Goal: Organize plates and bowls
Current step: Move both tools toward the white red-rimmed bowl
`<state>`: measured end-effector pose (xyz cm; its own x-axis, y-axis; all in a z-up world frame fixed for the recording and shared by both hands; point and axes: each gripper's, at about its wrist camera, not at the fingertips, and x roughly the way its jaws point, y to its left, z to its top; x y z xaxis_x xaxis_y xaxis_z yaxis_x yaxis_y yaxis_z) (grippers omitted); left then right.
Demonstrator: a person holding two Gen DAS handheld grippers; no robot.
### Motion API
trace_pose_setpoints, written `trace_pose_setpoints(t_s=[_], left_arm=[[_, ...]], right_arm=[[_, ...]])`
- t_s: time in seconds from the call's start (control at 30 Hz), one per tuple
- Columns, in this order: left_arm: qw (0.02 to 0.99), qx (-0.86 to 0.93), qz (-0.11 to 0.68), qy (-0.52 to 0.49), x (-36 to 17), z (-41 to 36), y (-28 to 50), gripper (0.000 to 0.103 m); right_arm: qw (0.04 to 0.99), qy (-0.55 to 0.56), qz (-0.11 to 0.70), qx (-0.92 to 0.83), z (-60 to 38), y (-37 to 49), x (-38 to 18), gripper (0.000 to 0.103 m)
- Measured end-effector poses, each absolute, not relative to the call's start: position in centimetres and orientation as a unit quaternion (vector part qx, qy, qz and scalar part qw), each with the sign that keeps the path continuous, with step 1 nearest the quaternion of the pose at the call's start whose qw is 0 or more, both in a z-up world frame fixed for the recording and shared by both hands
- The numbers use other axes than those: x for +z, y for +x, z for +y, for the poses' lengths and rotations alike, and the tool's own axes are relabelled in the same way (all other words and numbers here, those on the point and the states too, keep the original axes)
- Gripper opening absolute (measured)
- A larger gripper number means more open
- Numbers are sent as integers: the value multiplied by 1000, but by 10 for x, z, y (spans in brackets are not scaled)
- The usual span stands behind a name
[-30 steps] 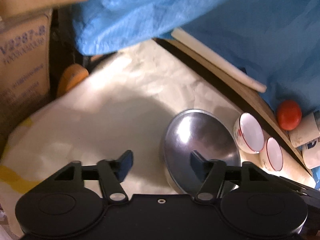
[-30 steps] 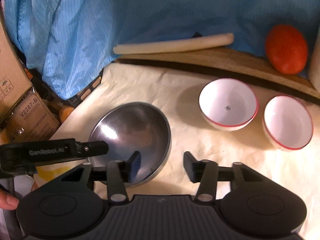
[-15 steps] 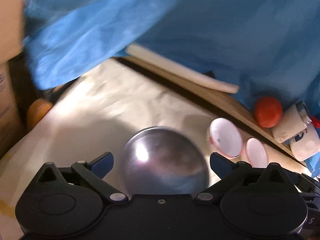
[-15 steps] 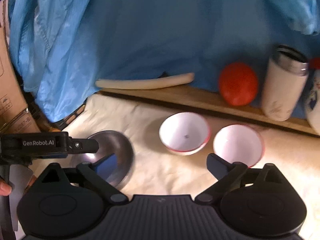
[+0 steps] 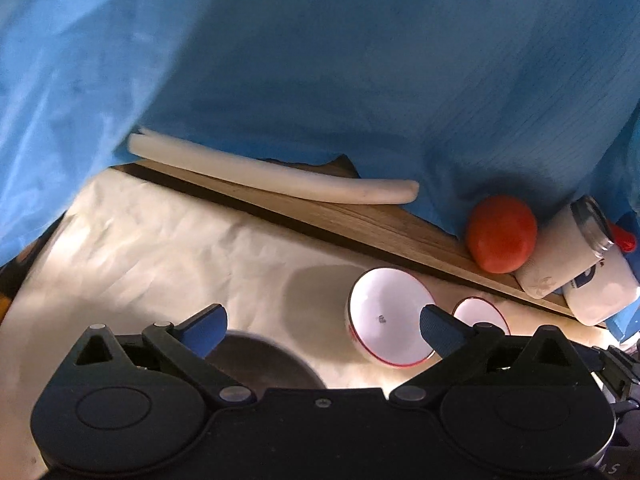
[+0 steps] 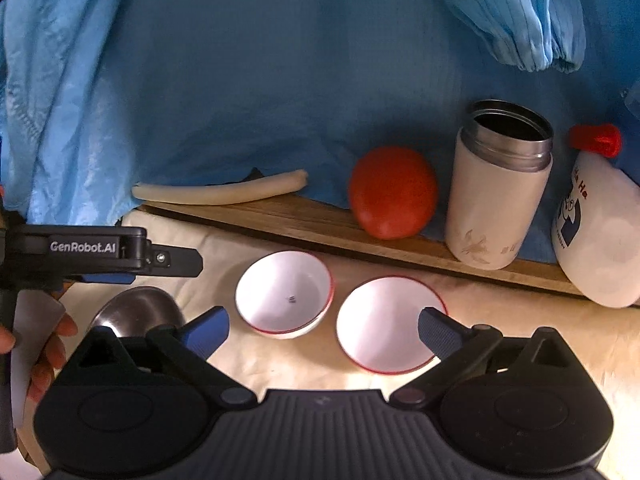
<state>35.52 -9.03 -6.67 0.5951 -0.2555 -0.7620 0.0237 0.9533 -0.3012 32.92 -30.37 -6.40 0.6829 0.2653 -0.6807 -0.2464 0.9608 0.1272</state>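
A steel bowl [image 5: 260,364] rests on the cream cloth, half hidden under my left gripper [image 5: 322,322], which stands wide open and holds nothing. Two white bowls with red rims sit to its right: the nearer one [image 5: 384,320] lies just inside my right-hand fingertip, the other [image 5: 480,316] beyond it. In the right wrist view my right gripper [image 6: 323,326] is also wide open above the two white bowls [image 6: 284,292] [image 6: 384,320], touching neither. The steel bowl [image 6: 136,312] shows at lower left, below the left gripper's body [image 6: 100,248] and a hand [image 6: 52,344].
A wooden board [image 5: 360,216] runs along the back, carrying a white roll [image 5: 272,176], a red tomato [image 6: 392,192], an open steel-lined tumbler [image 6: 500,192] and a white bottle with a red cap [image 6: 596,232]. Blue cloth [image 6: 240,80] hangs behind.
Both grippers spread their jaws wide and drew back from the steel bowl. It slid to the lower edge of both views, and the two white bowls came under the fingers.
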Motion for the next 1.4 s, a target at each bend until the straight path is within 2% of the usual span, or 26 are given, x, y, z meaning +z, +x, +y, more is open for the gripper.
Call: trace_pose_setpoints(t_s=[0.63, 1.03, 1.23, 1.4], left_arm=[[859, -69, 500, -86, -103, -101, 397, 102], [853, -83, 511, -59, -108, -102, 412, 101], [851, -104, 513, -46, -109, -107, 414, 93], [847, -111, 517, -50, -110, -108, 418, 81]], right_arm=[[886, 6, 419, 197, -318, 383, -83, 100], [875, -43, 419, 238, -295, 400, -86, 77], [870, -55, 424, 244, -288, 409, -92, 61], [865, -66, 432, 246, -281, 412, -97, 46]])
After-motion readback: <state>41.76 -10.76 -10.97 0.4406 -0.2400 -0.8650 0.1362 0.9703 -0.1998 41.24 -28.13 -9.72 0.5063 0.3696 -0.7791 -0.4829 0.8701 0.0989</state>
